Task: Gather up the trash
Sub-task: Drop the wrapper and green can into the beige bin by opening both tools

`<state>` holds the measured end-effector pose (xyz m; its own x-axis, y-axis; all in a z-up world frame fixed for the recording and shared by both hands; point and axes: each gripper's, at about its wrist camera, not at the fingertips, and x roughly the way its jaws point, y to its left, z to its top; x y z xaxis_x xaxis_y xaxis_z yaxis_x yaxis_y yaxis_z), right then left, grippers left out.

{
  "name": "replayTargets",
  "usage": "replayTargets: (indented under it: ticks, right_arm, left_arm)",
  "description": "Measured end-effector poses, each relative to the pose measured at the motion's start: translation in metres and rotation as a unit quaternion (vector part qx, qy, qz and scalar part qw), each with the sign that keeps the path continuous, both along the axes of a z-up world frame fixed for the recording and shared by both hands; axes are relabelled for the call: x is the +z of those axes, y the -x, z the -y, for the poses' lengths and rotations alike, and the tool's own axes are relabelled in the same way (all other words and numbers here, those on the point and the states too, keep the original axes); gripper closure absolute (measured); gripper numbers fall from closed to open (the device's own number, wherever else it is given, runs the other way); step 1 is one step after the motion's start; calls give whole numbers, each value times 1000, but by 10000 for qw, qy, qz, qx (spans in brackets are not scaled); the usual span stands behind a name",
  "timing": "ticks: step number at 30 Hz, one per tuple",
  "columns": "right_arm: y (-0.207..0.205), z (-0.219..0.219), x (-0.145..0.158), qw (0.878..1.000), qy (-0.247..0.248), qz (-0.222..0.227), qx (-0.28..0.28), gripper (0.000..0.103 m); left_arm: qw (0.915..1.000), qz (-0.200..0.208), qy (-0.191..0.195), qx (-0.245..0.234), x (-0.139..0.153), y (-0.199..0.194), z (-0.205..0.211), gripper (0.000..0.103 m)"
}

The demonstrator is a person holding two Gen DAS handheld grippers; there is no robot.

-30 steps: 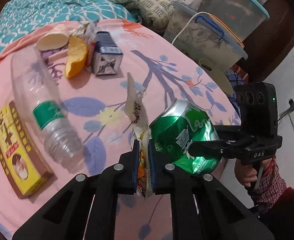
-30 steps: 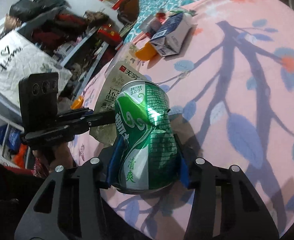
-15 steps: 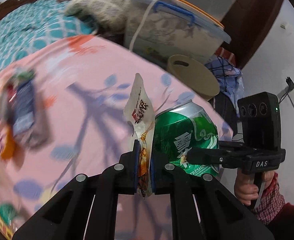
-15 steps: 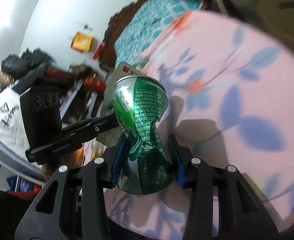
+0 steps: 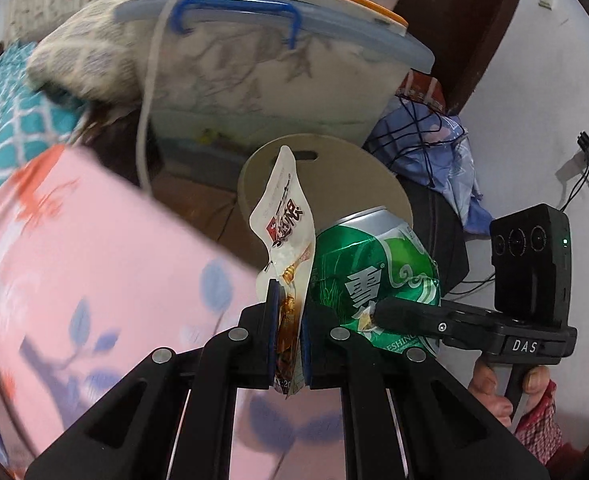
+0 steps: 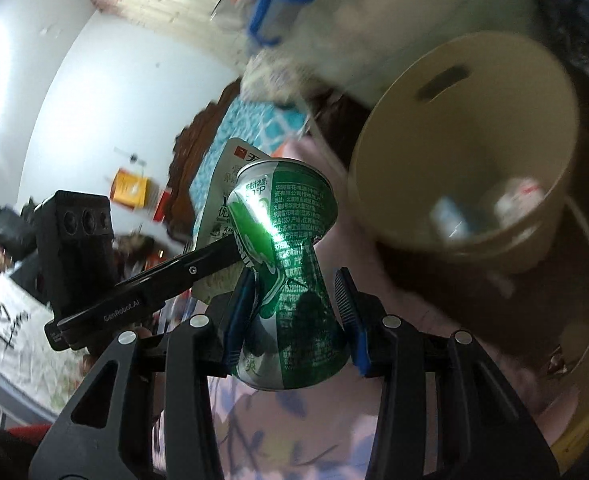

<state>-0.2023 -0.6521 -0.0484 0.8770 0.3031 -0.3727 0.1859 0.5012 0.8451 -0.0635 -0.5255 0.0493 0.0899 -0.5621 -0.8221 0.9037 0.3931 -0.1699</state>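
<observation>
My left gripper (image 5: pixel 288 332) is shut on a white snack wrapper (image 5: pixel 284 220) that stands up between its pads. My right gripper (image 6: pixel 294 312) is shut on a crushed green can (image 6: pixel 288 280), pinched at its waist. The can also shows in the left wrist view (image 5: pixel 374 280), right beside the wrapper, and the wrapper shows behind the can in the right wrist view (image 6: pixel 222 208). A tan bin (image 6: pixel 550 208) with some trash inside stands just beyond the edge of the pink cloth, to the right of the can. In the left wrist view its rim (image 5: pixel 350 160) shows behind the wrapper and can.
The pink flowered cloth (image 5: pixel 94 260) lies below both grippers. A clear storage box with a blue handle (image 5: pixel 278 68) and a grey pillow (image 5: pixel 90 52) stand behind the bin. A blue bundle (image 5: pixel 438 148) lies to the right by the white wall.
Both grippers have swung right, away from the trash on the cloth, carrying the wrapper and the can toward the tan bin, which is now close in view.
</observation>
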Motion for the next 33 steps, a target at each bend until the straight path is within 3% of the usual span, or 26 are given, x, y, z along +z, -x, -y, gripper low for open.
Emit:
replayTargets:
  ticks: [10,11,12,13,15,18,24,33]
  right_arm:
    - [14,69,-4,9959,241,-269,-835,57]
    - [13,72,-3,9938,348,-360,-996,55]
    - [13,74,-3,9926,408,-400,-1069,40]
    - [13,74,-1,9911,482,-416,-1166,25]
    - [8,77,-1,9888,618,-411,-1291,24]
    - [8,72,5,9869,798,-400,-1345,24]
    - [11,45,12,9828,1105,-440,-1414,24]
    - [34,4,14,9836,883,-362,-1530,24]
  left_arm:
    - [9992,100,-268,-271,-22,-1,94,93]
    - [9992,135,-299,-248,-24,-1,98,87]
    - [9990,202,-341,-204,-27,-2,101,74]
    - [9988,287,-357,-147,-27,-3,100,67]
    - [9983,470,-340,-42,-28,-3,97,50]
    - [9965,745,-379,89,-28,-2,84,40]
    - [9912,1194,-430,380,-26,2,51,35]
    - [9833,1642,-315,718,-12,19,2,25]
